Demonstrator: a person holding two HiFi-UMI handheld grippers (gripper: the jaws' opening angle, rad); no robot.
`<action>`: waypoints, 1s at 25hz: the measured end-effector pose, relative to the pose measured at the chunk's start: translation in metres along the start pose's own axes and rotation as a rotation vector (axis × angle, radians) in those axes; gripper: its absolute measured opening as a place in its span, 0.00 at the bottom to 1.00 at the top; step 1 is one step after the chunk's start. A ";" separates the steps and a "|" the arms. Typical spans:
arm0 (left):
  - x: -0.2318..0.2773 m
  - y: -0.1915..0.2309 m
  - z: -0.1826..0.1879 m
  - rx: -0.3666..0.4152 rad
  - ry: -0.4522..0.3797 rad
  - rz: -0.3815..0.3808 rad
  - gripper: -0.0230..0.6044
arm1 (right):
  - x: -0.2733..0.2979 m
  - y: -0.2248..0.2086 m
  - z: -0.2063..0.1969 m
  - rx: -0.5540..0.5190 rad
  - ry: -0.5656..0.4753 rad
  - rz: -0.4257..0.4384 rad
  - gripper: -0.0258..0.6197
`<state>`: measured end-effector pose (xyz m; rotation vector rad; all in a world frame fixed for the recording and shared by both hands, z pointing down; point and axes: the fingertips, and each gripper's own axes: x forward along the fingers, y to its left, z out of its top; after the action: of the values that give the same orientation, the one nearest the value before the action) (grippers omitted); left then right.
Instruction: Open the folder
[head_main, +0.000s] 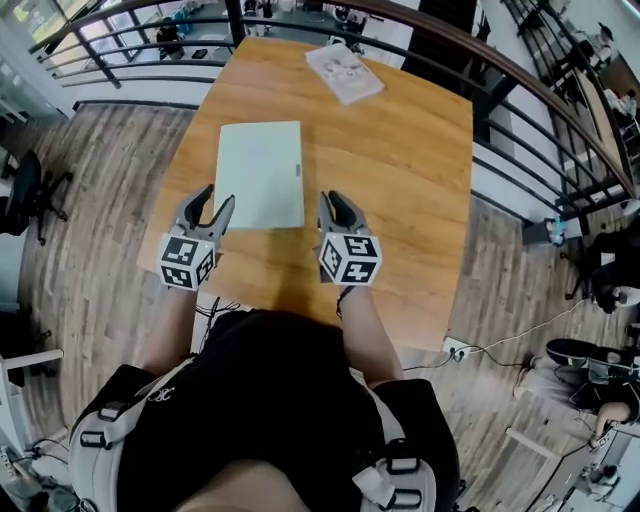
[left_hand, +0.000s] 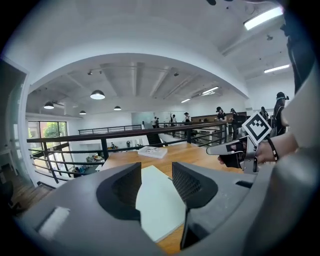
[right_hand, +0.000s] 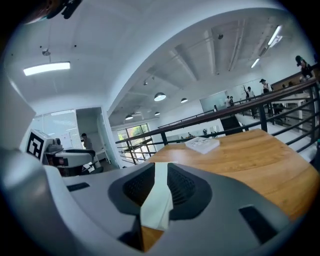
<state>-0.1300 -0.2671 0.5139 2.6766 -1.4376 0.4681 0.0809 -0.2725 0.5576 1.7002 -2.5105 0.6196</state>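
Item: one pale green folder (head_main: 260, 175), lying flat and closed at the middle of a wooden worktop (head_main: 400, 200), long sides running away from the person, cover down and no edge lifted. Item: left tool (head_main: 218, 198), held low just off the folder's near left corner; its own view shows the jaws well apart with nothing pressed between the pads, and the folder (left_hand: 157, 200) is seen through the gap, lying beyond them. Item: right tool (head_main: 334, 200), held just beside the folder's near right corner; its jaws stand only a narrow slit apart, and the pale strip in that slit is the folder (right_hand: 157, 200) seen past the pads, not a thing clamped; no grip is apparent. Both tools are apart from the folder or at most at its edge; contact cannot be confirmed from the head view. Item: a white printed booklet or sheaf (head_main: 343, 72) at the far end of the worktop, well apart from the folder. Item: dark metal railing (head_main: 520, 130) around the far and right sides of the worktop. Status of task: not begun as far as the cover is concerned. Judged remaining: catch an edge of the cover, likely while steadying the folder with the other tool, then swing the cover over until the folder lies open.
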 end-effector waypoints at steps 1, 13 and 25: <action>0.002 -0.003 -0.005 0.010 0.014 -0.013 0.33 | 0.002 -0.002 -0.006 0.027 0.016 0.009 0.14; 0.022 -0.045 -0.074 0.236 0.230 -0.196 0.42 | 0.014 -0.007 -0.079 0.284 0.185 0.047 0.16; 0.053 -0.092 -0.139 0.454 0.385 -0.391 0.47 | 0.036 -0.012 -0.129 0.445 0.283 0.061 0.16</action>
<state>-0.0586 -0.2302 0.6693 2.8585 -0.7484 1.3067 0.0538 -0.2625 0.6891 1.5083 -2.3485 1.4015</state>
